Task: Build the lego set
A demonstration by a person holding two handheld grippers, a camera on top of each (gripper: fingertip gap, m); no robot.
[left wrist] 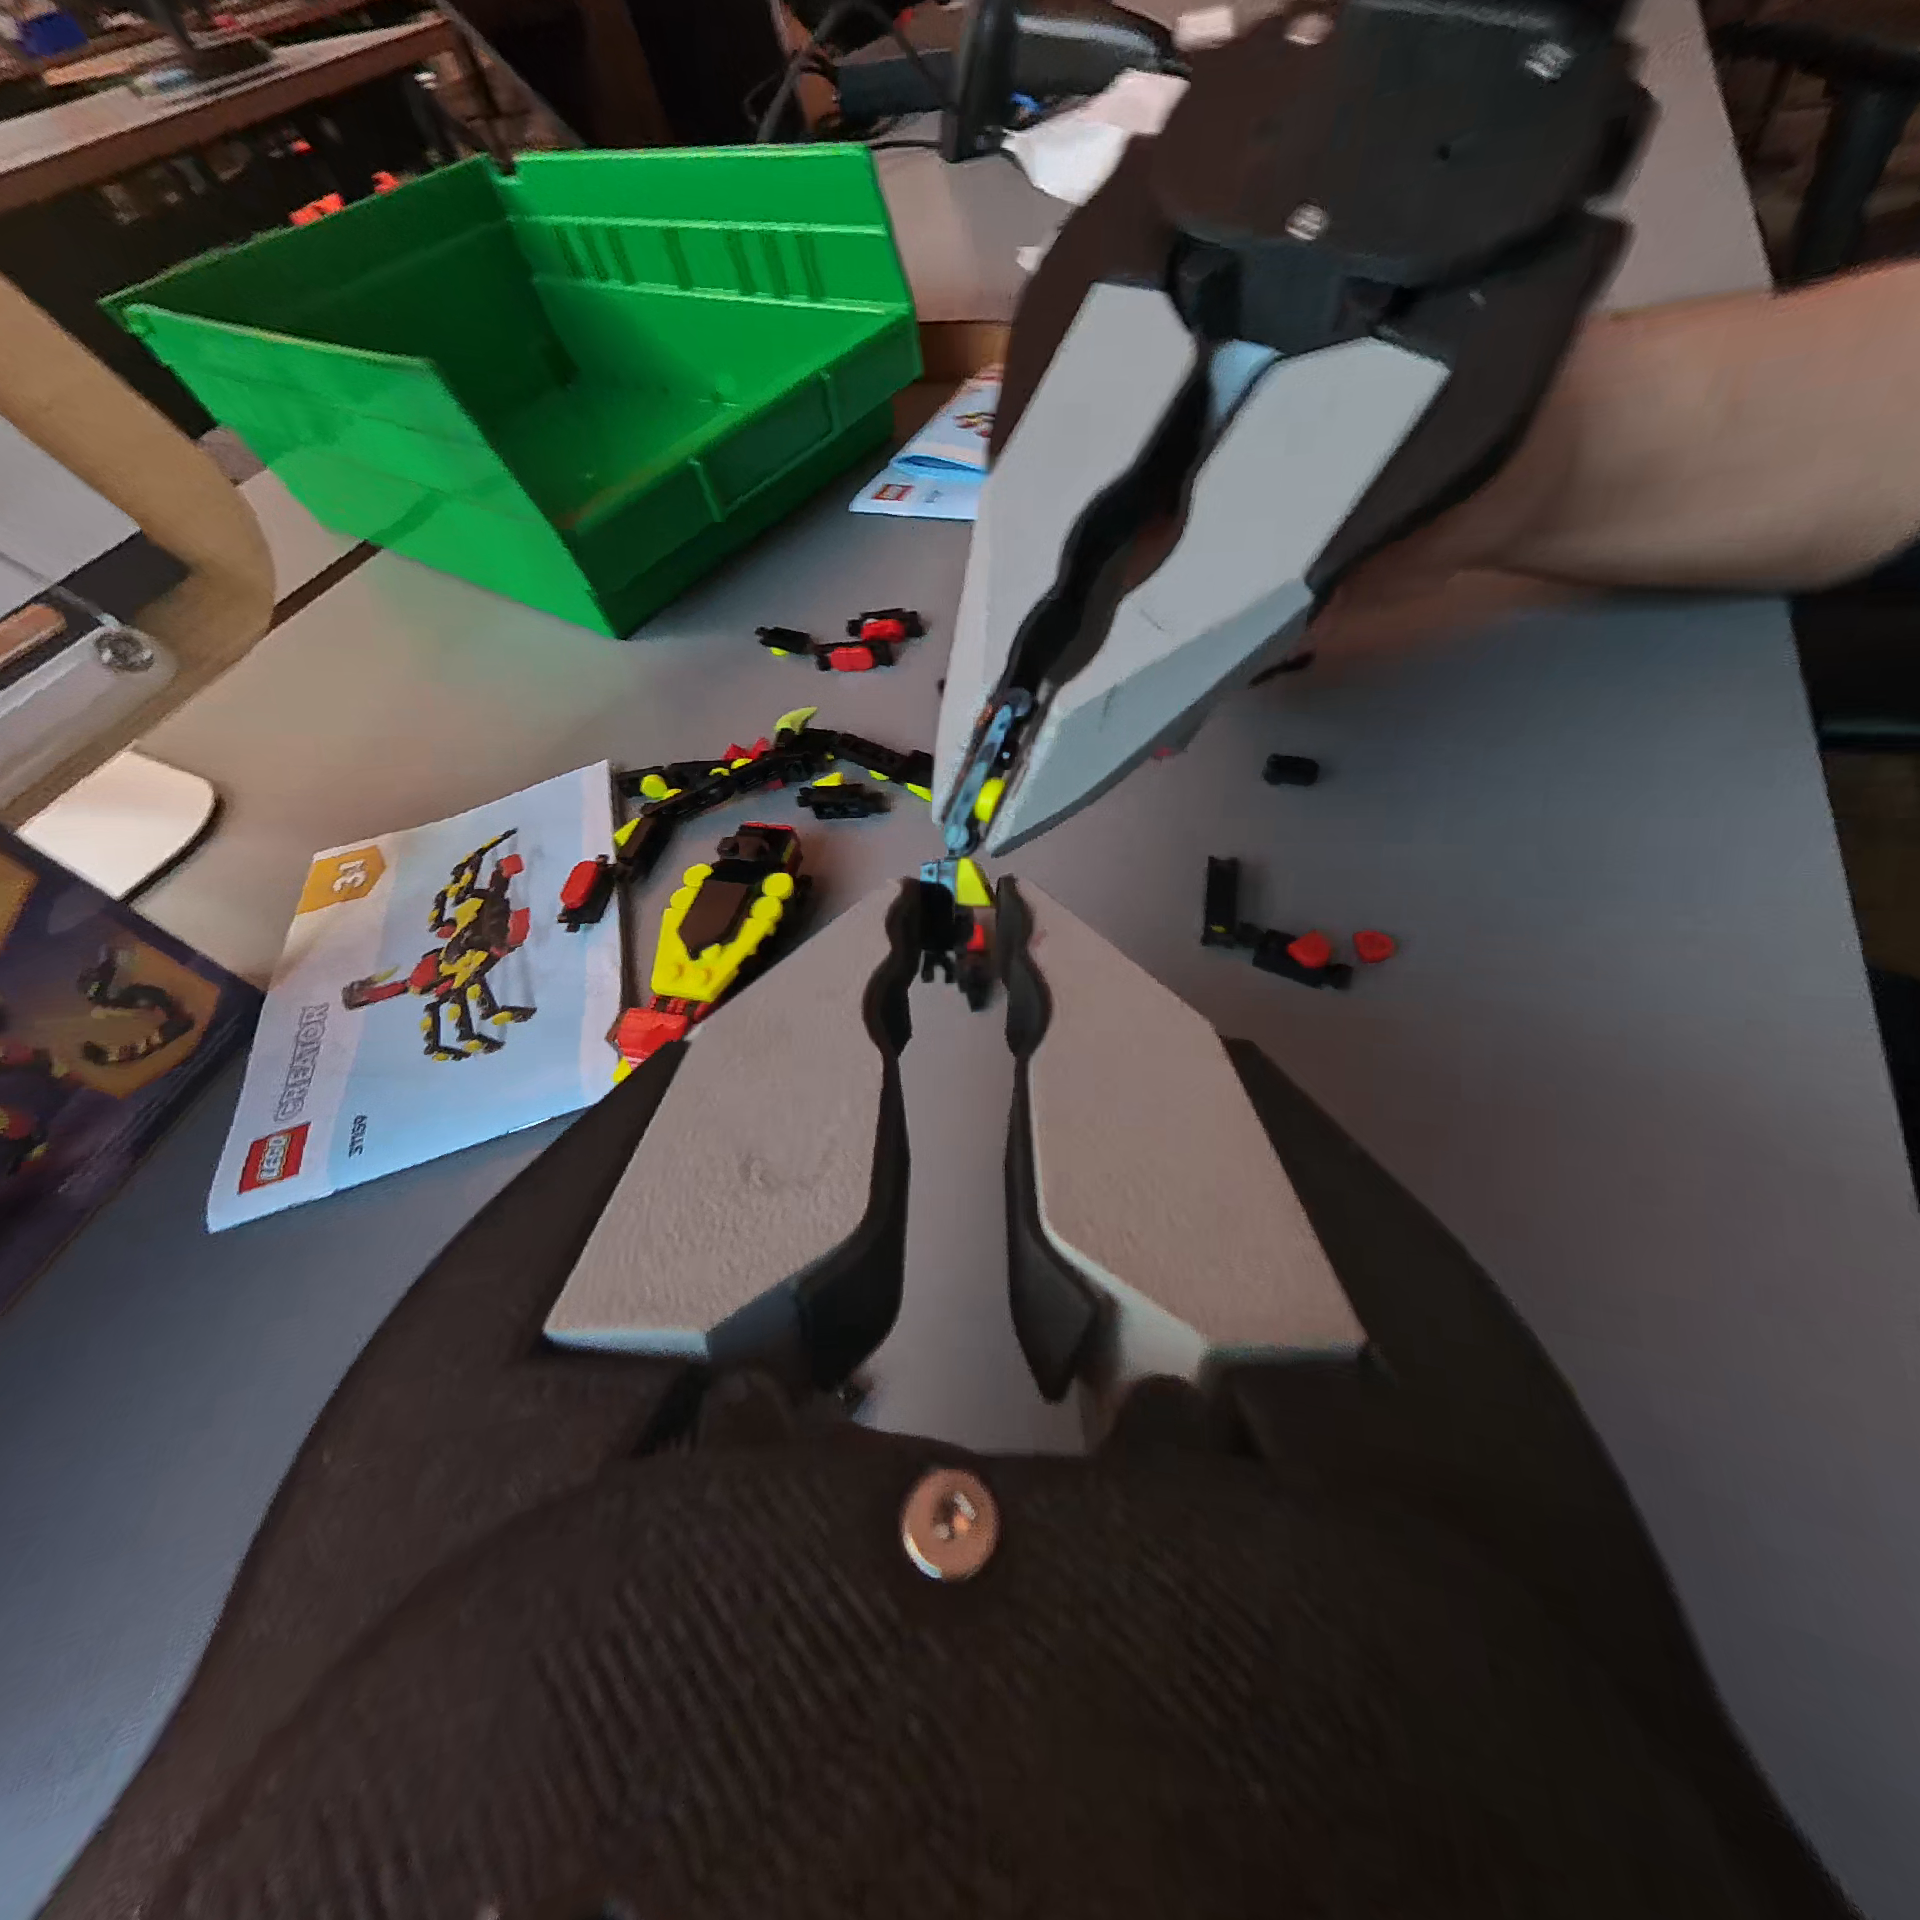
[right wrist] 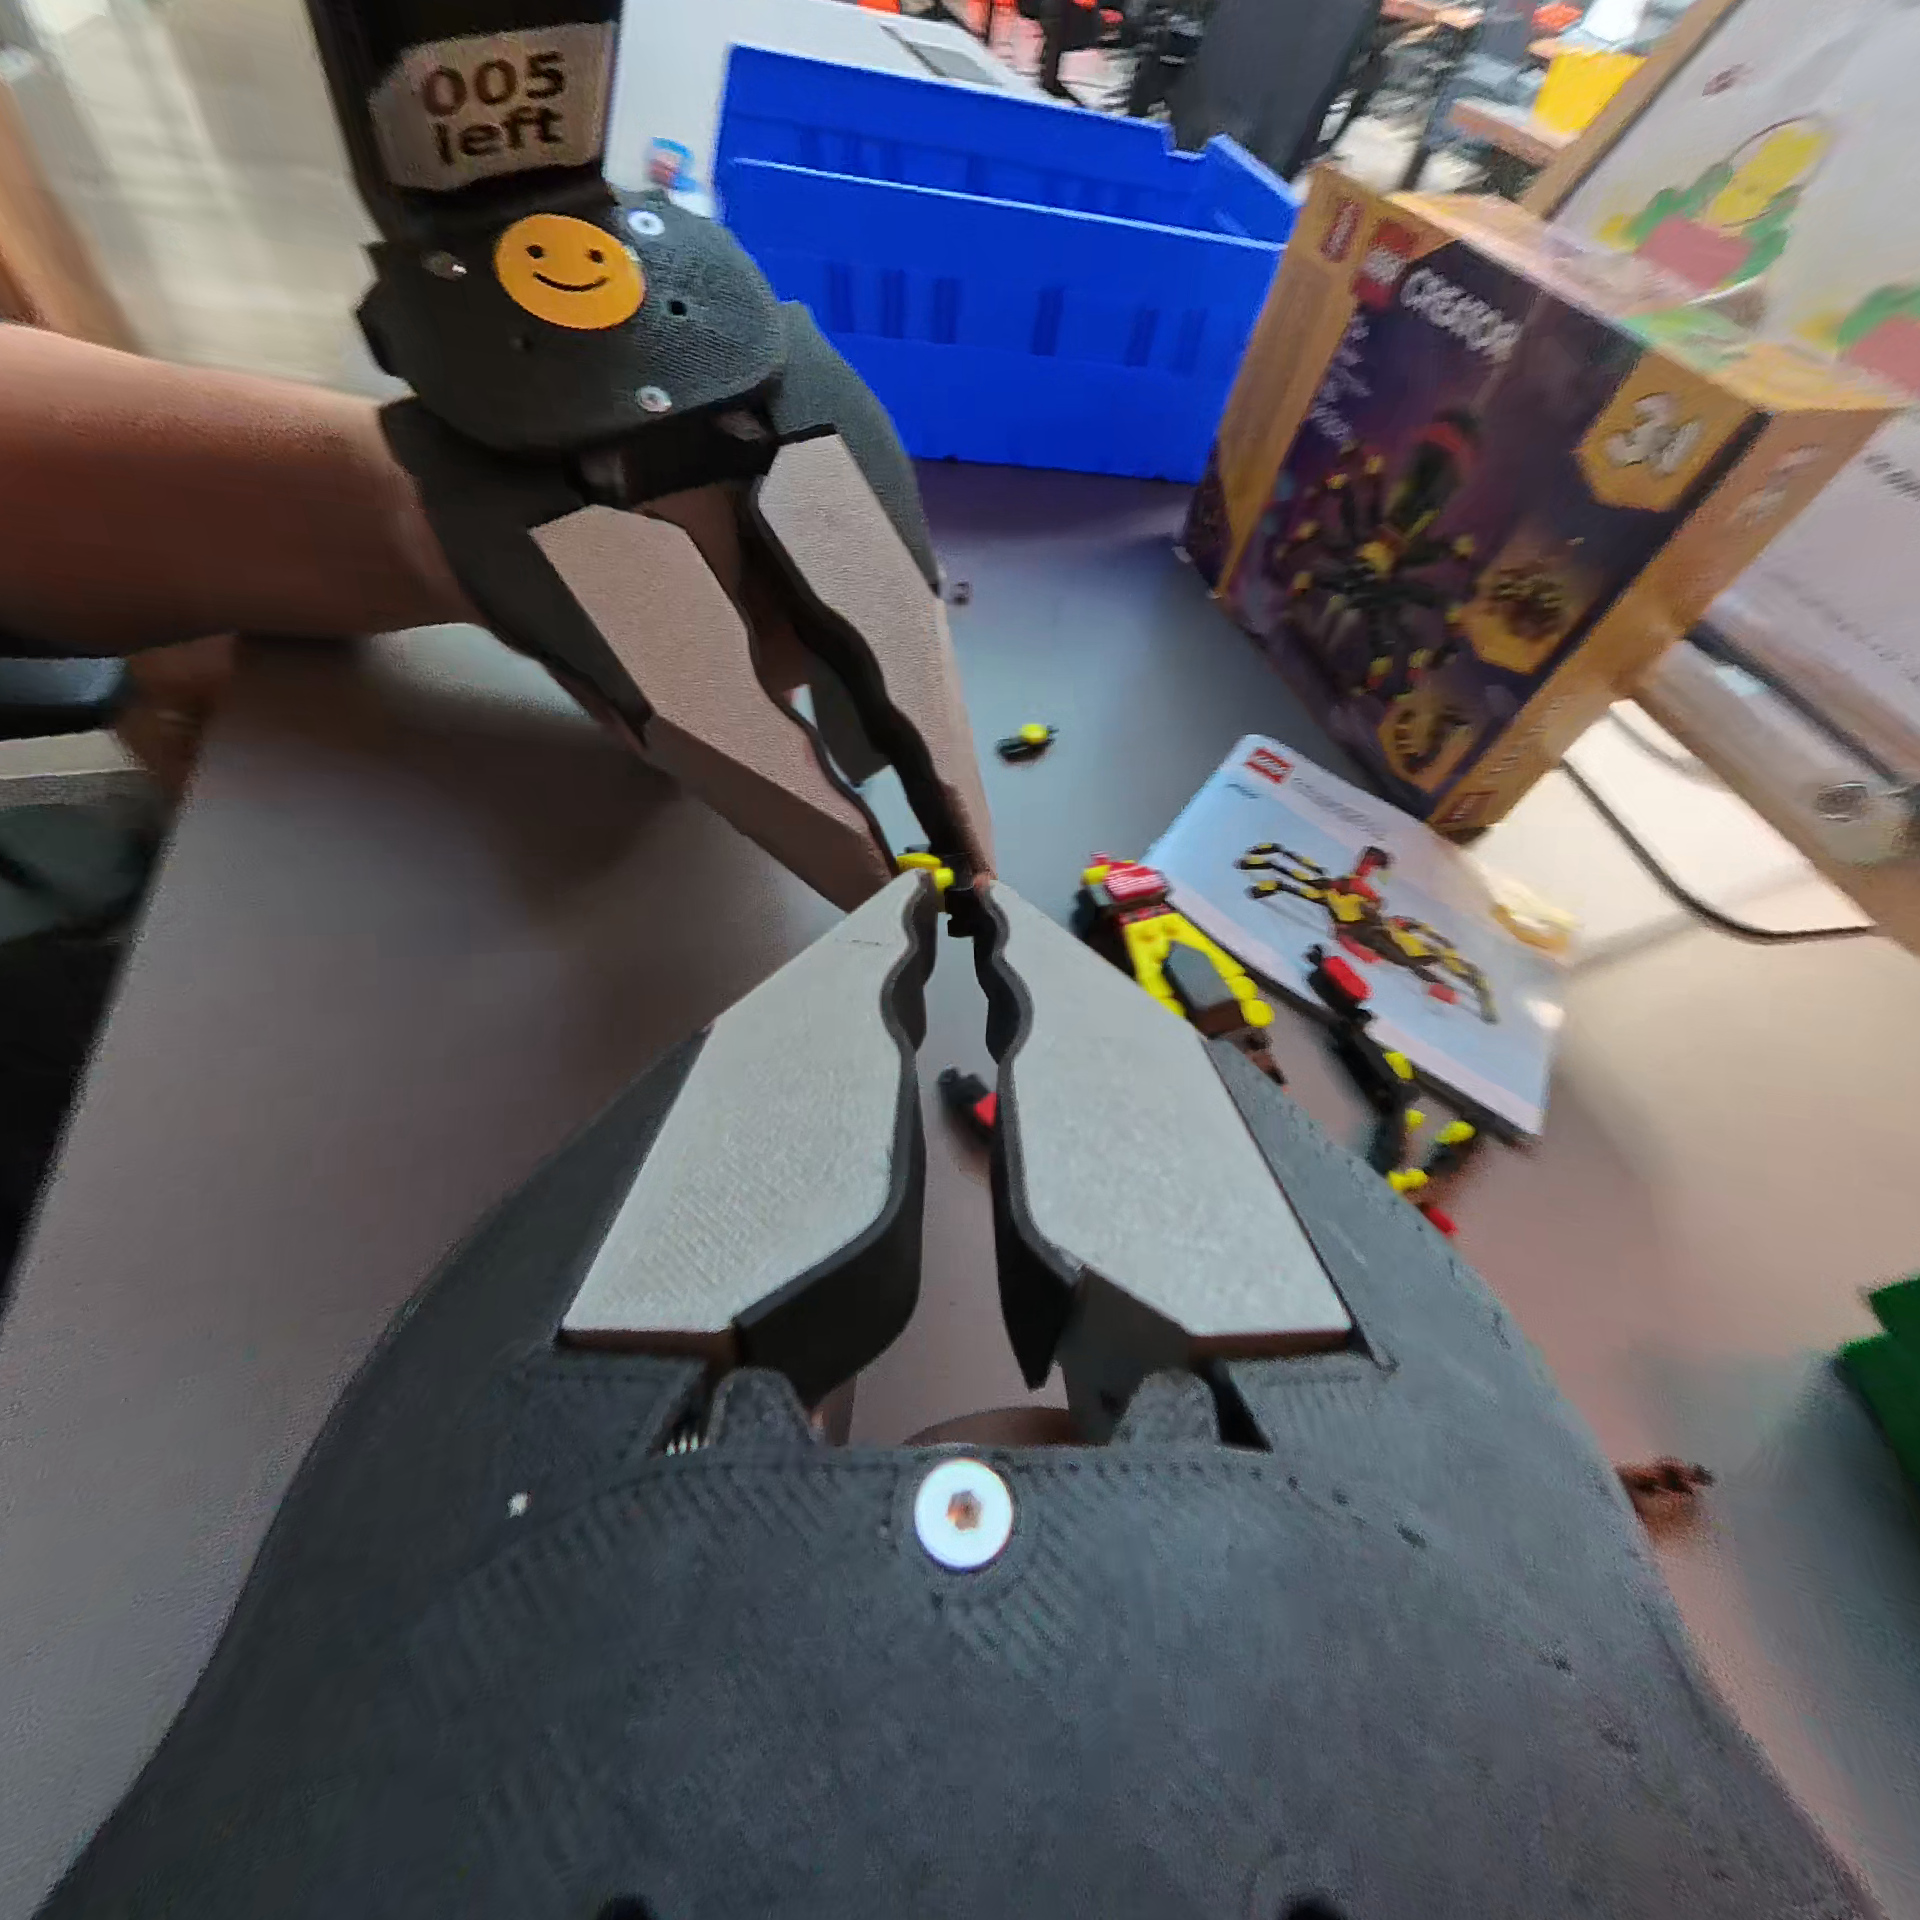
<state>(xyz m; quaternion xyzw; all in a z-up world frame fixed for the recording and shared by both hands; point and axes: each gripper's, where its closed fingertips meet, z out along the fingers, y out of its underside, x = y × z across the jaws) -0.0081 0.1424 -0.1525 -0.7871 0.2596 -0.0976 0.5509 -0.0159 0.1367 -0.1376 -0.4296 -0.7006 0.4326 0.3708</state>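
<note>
Bricks meet in mid-air: left gripper (left wrist: 951, 904) clamps a black-red piece (left wrist: 961, 940); right gripper (right wrist: 956, 899) pinches a blue-yellow strip (left wrist: 982, 769); misaligned pressing could spill either onto the table (left wrist: 1507, 1039).

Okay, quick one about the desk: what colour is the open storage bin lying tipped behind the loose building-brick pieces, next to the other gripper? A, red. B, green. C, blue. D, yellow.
B: in the left wrist view the tipped open bin behind the loose brick pieces is bright green; the blue bin sits elsewhere, seen in the right wrist view.
</note>
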